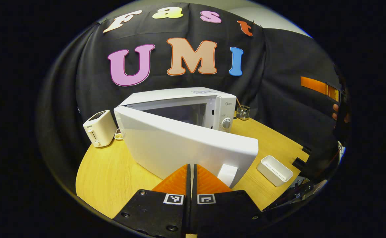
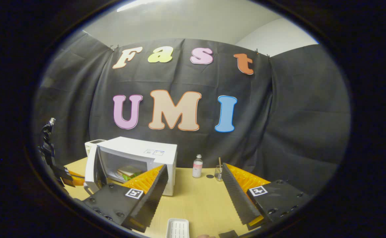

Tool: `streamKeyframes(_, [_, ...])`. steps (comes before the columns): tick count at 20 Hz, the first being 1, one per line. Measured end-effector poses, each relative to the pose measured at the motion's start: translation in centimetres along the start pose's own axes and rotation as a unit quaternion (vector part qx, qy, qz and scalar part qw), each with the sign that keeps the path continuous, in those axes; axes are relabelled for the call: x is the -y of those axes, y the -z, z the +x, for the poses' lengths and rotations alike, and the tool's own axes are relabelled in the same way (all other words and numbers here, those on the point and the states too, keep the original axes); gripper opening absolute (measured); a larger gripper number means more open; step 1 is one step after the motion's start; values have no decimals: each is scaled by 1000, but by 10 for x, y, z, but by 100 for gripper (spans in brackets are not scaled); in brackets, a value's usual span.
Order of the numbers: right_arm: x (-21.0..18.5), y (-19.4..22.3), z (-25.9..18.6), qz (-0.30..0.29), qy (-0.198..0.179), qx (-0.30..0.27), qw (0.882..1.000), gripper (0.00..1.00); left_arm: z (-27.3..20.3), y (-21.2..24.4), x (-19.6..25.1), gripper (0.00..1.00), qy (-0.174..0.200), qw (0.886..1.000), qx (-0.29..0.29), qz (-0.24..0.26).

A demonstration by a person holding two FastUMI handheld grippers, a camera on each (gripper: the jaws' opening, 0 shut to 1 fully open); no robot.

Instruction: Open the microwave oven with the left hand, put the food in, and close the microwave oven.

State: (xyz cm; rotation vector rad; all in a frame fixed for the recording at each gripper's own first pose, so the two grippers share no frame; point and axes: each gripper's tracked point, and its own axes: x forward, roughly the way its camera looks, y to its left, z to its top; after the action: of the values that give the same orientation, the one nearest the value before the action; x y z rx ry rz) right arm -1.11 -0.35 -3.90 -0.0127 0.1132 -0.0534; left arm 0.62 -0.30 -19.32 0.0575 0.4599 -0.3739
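Note:
The white microwave [image 1: 212,102] stands on the round wooden table with its door [image 1: 179,145] swung partway out from the left hinge. My left gripper [image 1: 191,165] is shut, with nothing between its fingers, and its tips sit at the door's outer face just left of the handle [image 1: 227,173]. In the right gripper view the microwave [image 2: 140,152] shows its open cavity with the food, a sandwich [image 2: 129,172], inside. My right gripper [image 2: 194,166] hangs open and empty in front of the table, right of the microwave. The left gripper [image 2: 62,173] shows behind the door [image 2: 91,168].
A toaster [image 1: 100,129] stands left of the microwave with a small dish [image 1: 119,134] beside it. A white tray [image 1: 274,170] lies near the table's right front edge. A small bottle [image 2: 197,166] and a glass jar [image 2: 218,172] stand right of the microwave.

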Motion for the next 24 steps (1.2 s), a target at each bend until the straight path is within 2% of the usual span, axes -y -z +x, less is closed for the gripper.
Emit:
streamKeyframes(7, [14,-1,10,5,-8,3,1000,92,39,-15,16,1,-1,1000,1,-3])
streamKeyframes(10, [21,-3,15,4,-11,5,1000,92,56,-23,18,1,-6,1000,5,-7])
streamKeyframes(13, [29,-4,24,13,-11,5,1000,92,72,-30,11,1,-26,1000,5,-4])
streamKeyframes(24, [60,-3,35,19,-10,6,1000,92,136,-55,18,1,-38,999,20,-8])
